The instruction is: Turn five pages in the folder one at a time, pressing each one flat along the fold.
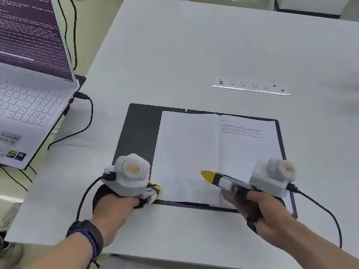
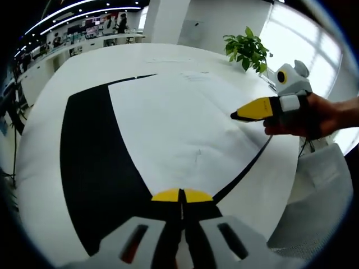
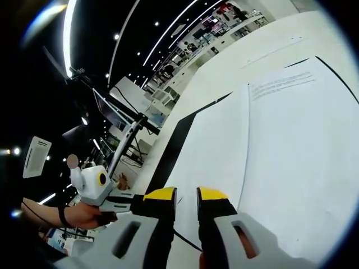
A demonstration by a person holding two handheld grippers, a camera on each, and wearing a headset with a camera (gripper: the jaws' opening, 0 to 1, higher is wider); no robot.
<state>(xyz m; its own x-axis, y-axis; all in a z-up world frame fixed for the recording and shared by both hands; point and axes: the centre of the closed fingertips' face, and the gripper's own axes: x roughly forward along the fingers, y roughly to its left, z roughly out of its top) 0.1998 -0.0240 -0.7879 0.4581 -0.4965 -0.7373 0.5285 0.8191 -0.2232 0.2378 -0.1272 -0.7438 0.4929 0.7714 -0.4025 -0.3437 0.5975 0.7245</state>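
Fingers (image 2: pixel 168 195) on your left gripper (image 2: pixel 182 196) are clenched at the page's (image 1: pixel 185 148) 7 o'clock corner, the right gripper's (image 3: pixel 186 194) parted and empty by the fold (image 1: pixel 218 143) of the folder (image 1: pixel 137 131) lying open on the bench (image 1: pixel 168 56); drag flat 6-to-12 along it.

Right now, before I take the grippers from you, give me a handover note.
Left gripper: shut, tips at the folder's near edge, by the left page's corner.
Right gripper: open, holding nothing, tips over the left page near the fold.
Folder lies open on the table; the right page has print at its top.
Done: number of pages turned can't be told.
Left: press along the fold, then turn the remaining pages one at a time.
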